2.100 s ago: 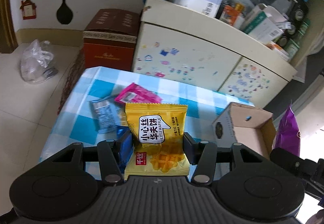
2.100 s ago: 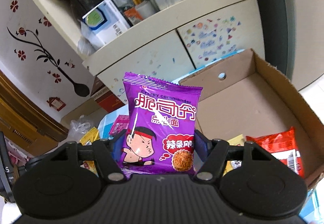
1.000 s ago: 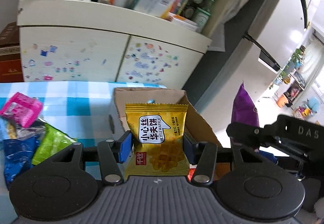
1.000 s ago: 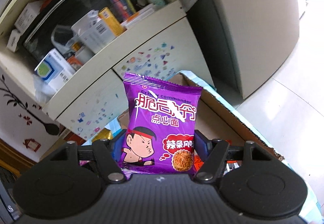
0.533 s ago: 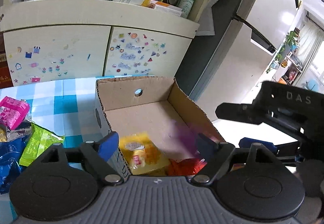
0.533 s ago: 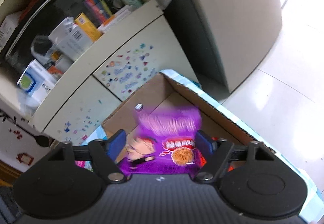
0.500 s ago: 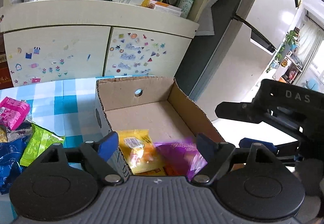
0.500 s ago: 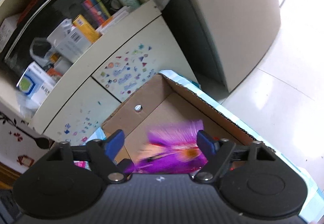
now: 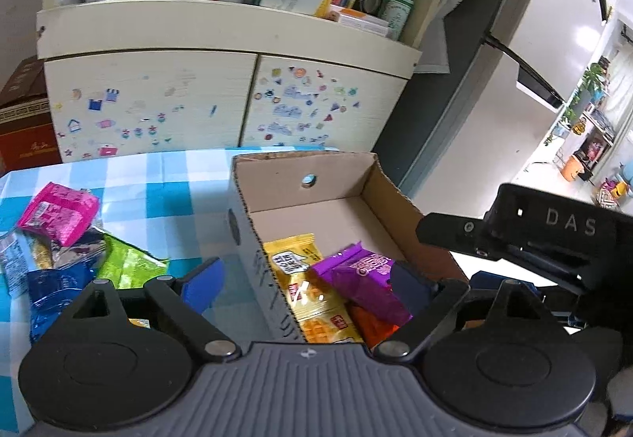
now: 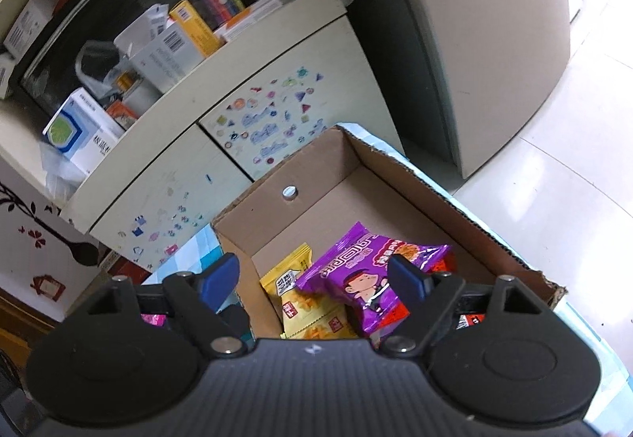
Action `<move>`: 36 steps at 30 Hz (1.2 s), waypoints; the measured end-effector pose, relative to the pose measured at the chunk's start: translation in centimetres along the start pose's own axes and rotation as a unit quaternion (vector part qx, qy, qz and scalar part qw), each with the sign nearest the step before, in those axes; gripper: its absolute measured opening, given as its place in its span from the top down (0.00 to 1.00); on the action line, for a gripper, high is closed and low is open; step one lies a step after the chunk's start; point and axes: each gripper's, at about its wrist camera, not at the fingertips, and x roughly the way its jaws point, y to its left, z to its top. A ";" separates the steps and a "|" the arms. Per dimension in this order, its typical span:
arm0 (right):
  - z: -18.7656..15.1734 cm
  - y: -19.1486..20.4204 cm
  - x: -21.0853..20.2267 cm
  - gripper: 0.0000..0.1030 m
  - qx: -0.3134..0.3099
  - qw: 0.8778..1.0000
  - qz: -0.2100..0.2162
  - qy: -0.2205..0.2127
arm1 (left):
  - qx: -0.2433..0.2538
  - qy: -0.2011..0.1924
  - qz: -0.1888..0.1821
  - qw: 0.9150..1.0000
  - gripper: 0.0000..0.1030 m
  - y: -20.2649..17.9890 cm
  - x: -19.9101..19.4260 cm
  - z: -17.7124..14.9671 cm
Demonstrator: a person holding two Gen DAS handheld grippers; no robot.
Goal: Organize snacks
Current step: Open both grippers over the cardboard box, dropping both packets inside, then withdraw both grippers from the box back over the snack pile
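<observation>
An open cardboard box [image 9: 336,176] [image 10: 316,176] stands on the blue checked tablecloth [image 9: 158,176]. Inside it lie a yellow waffle packet [image 9: 292,267] [image 10: 292,286] and a purple noodle packet [image 9: 364,279] [image 10: 356,267], the purple one overlapping the yellow one and a red packet [image 9: 368,322]. My left gripper [image 9: 306,279] hovers over the box's left wall; its jaws are opening and hold nothing. My right gripper [image 10: 312,277] hangs over the box, open and empty, and its black body [image 9: 554,239] shows at the right of the left wrist view.
Loose snacks lie on the cloth left of the box: a pink packet [image 9: 59,211], a green one [image 9: 126,263], a blue one [image 9: 51,286]. Behind the table stands a stickered cream cabinet [image 9: 158,101] with a cluttered shelf. A brown carton [image 9: 19,120] sits far left.
Both grippers swung over the box and opened. The yellow waffle packet dropped from the left one and the purple packet from the right; both now lie in the box.
</observation>
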 end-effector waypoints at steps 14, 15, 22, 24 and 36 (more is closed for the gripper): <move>-1.2 2.3 0.4 0.20 -0.046 0.998 0.039 0.006 | -0.052 -0.016 0.049 0.997 0.08 5.7 -3.8 2.2; -1.3 2.5 0.4 0.20 -0.050 0.998 0.042 0.007 | -0.058 -0.021 0.055 0.997 0.08 6.3 -4.3 2.4; -2.2 4.1 0.8 0.20 -0.077 0.995 0.060 0.015 | -0.095 -0.036 0.075 0.992 0.06 9.7 -6.7 3.5; -2.6 4.6 0.8 0.20 -0.088 0.994 0.066 0.016 | -0.104 -0.039 0.082 0.990 0.06 10.6 -7.4 3.7; -6.8 8.3 4.1 0.20 -0.113 0.978 0.130 0.120 | -0.170 -0.023 0.120 0.978 0.04 16.4 -7.6 2.8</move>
